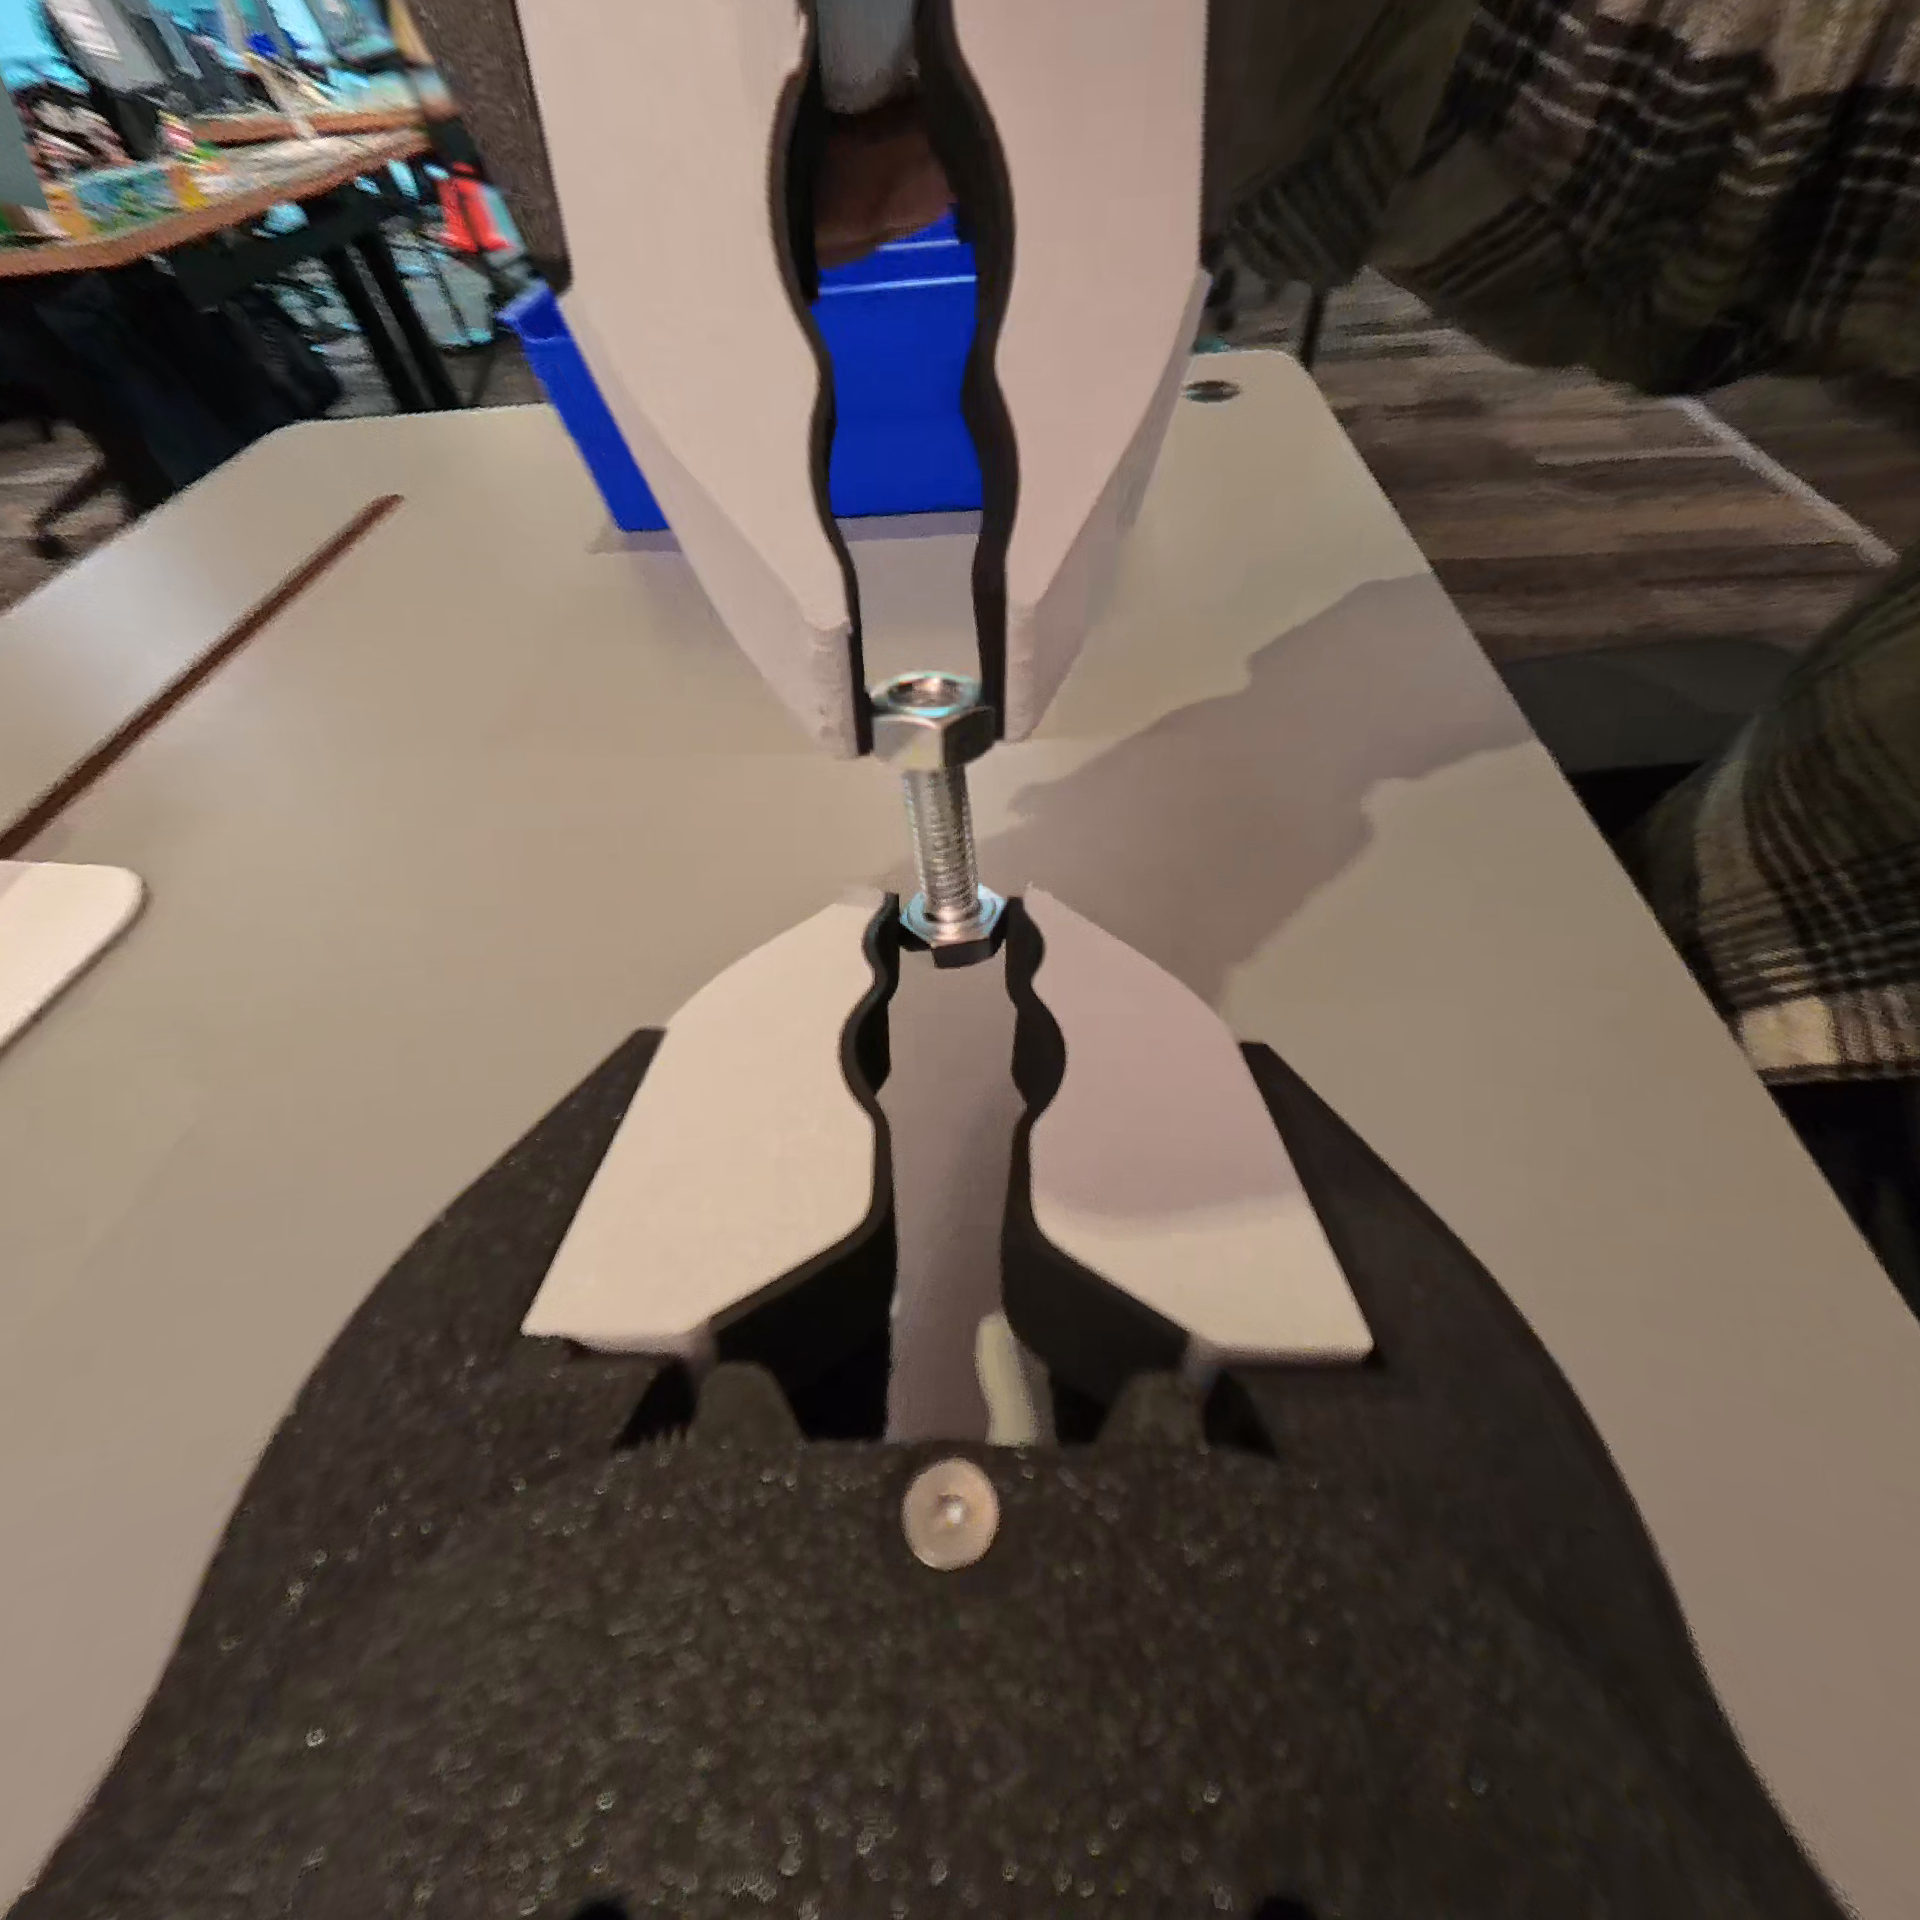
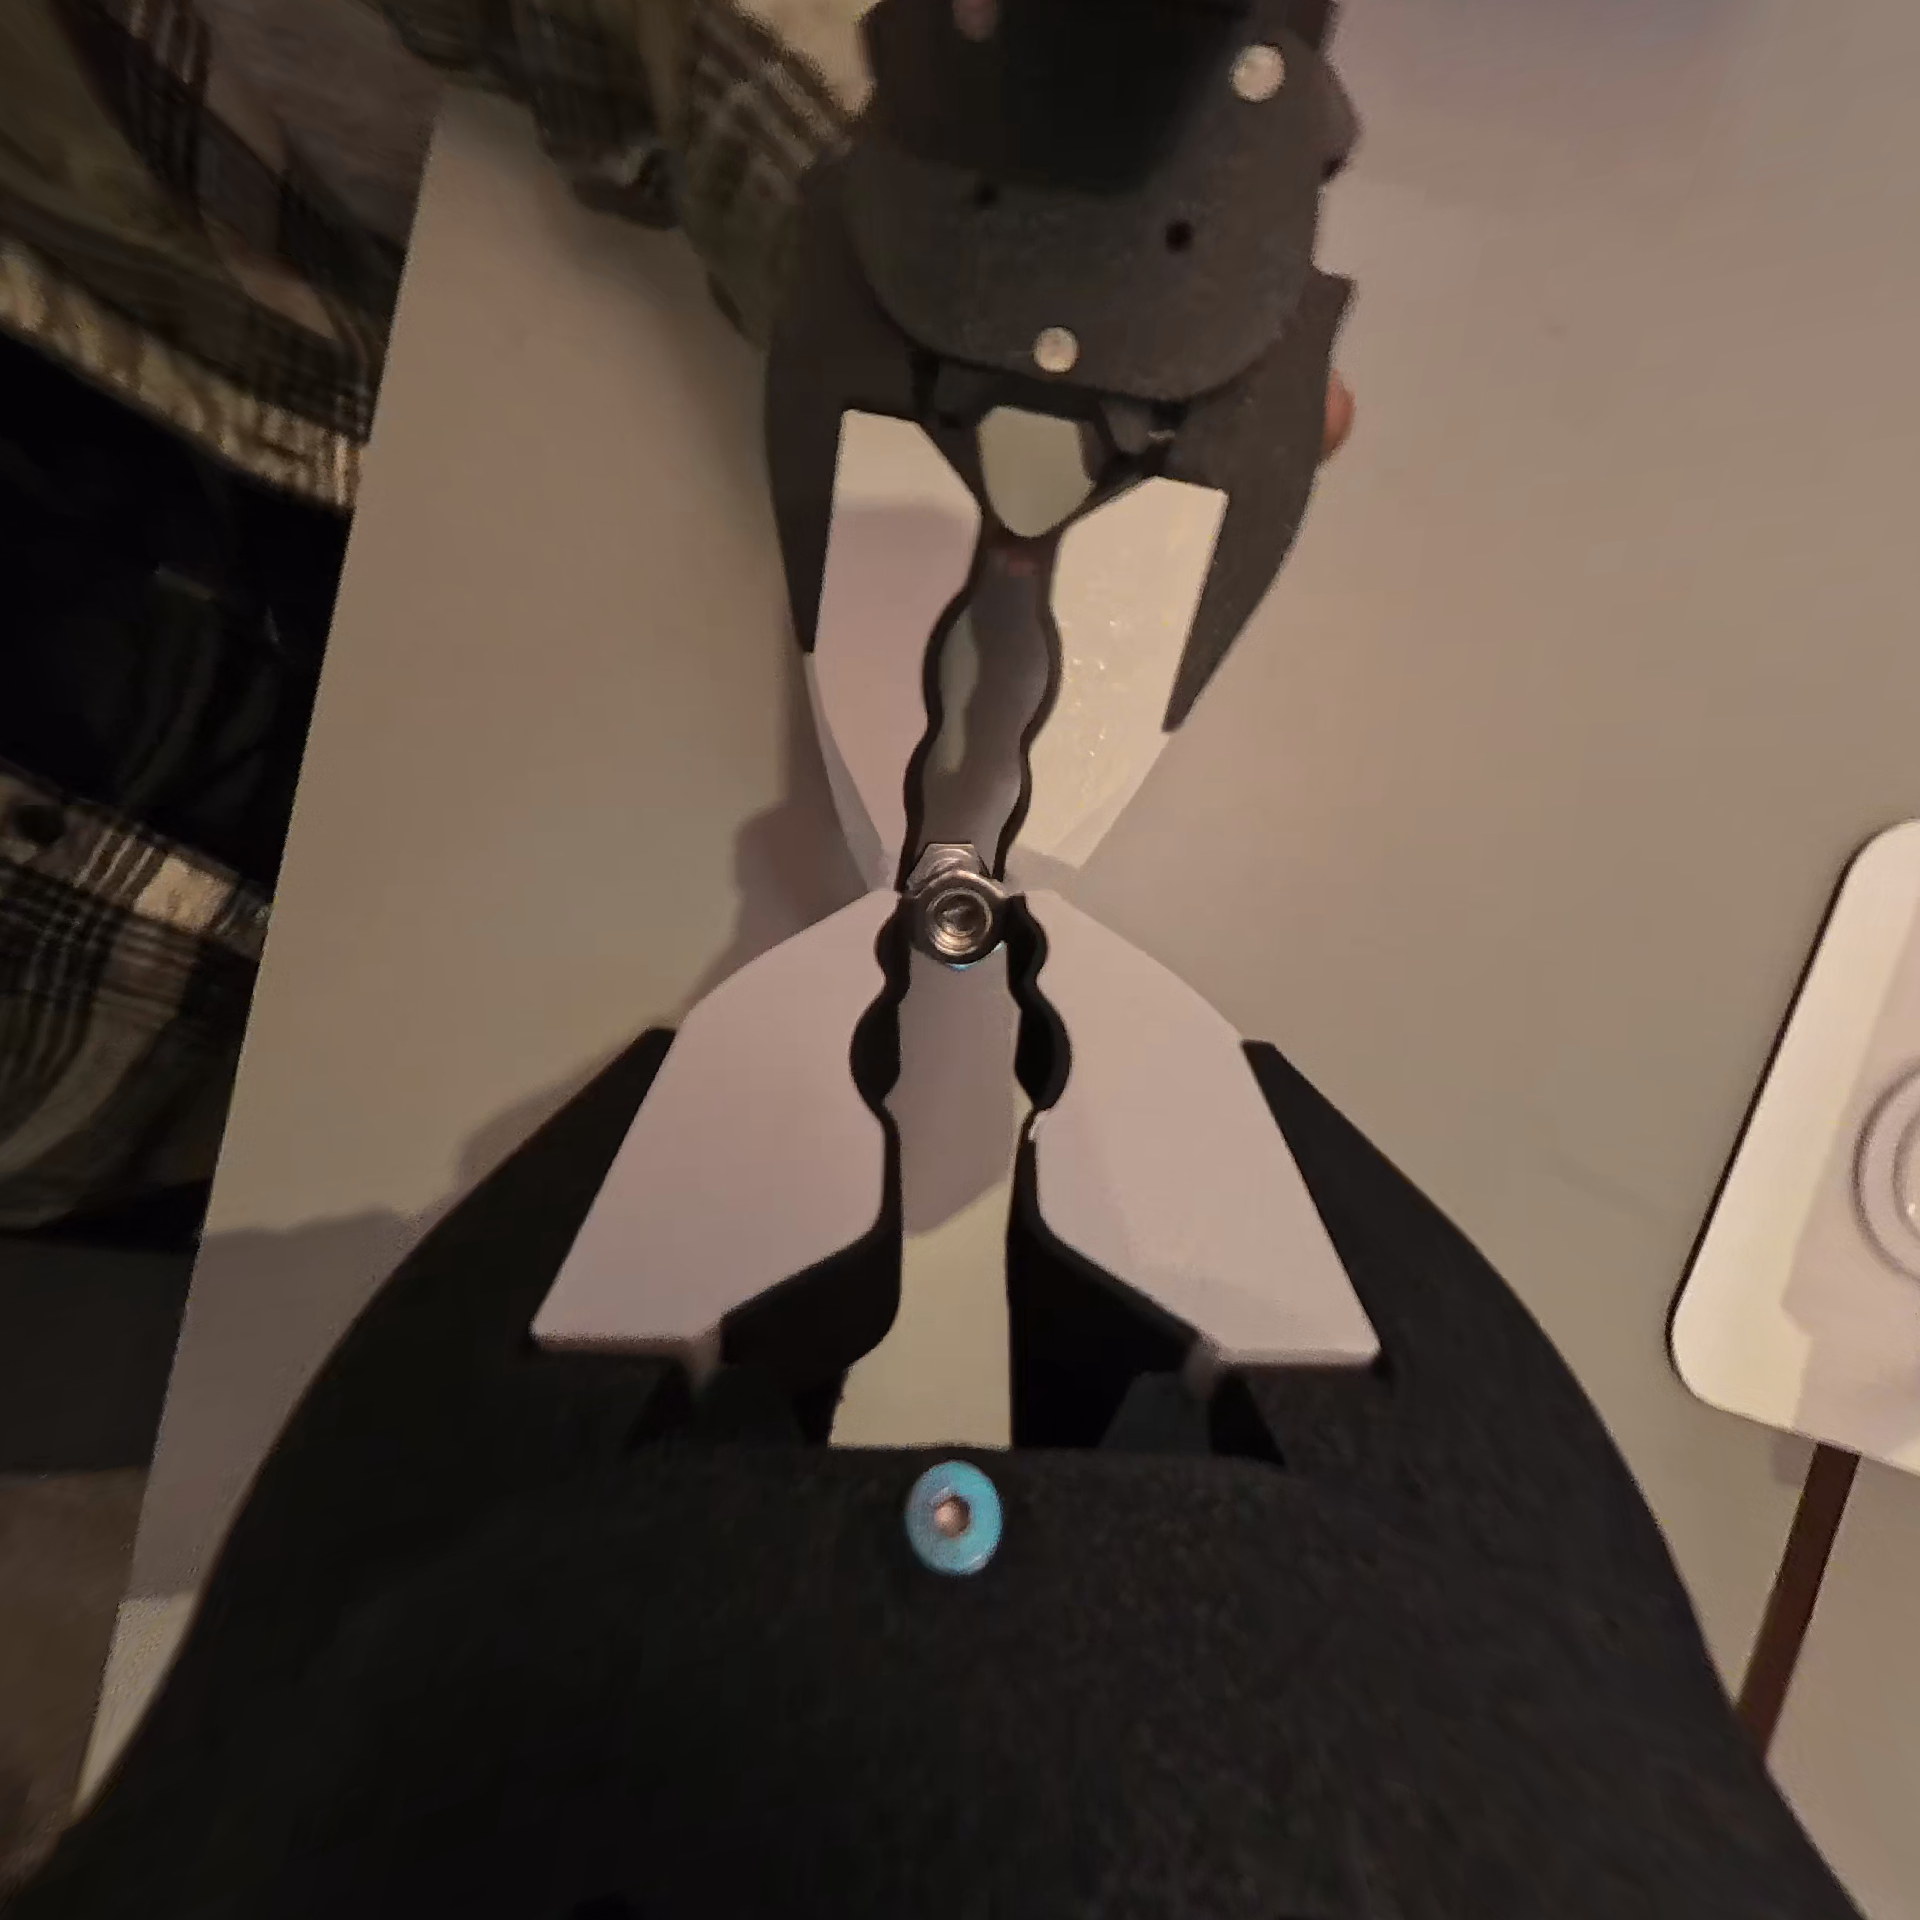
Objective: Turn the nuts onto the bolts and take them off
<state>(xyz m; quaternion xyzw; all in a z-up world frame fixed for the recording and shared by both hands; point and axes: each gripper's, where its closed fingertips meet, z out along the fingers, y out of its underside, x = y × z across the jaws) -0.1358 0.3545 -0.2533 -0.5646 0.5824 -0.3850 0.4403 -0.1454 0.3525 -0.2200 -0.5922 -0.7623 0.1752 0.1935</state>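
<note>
White-fingered, black-bodied grippers (image 1: 948,940) with wavy black pads; plaid sleeves (image 1: 1662,156).

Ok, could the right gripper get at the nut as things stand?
Probably not. The left gripper is shut on the nut, covering its sides, and the right gripper is itself shut on the bolt head at the other end.

Edge crops the white tray (image 2: 1766,1195); bolt (image 2: 954,921) shank hidden end-on.
</note>
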